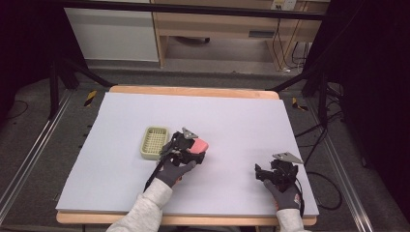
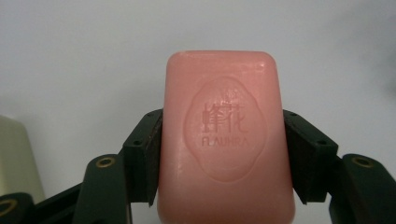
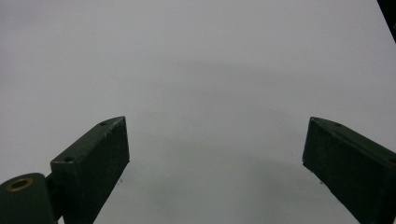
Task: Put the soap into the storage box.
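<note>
left tongs [image 2: 223, 154] pinch the pink soap [image 2: 224, 140] beside the green tray [image 1: 154, 142] mid-tabletop [image 1: 241, 116] — right tongs [image 3: 215, 154] spread, near the front-right corner.

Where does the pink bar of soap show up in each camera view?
High view: the pink soap sits left of centre, in the left gripper, just right of the pale slotted tray.
Left gripper view: centre, clamped between both black fingers.
Right gripper view: not in it.
Shared landmark: the pale tray, at the left gripper view's lower left edge.
</note>
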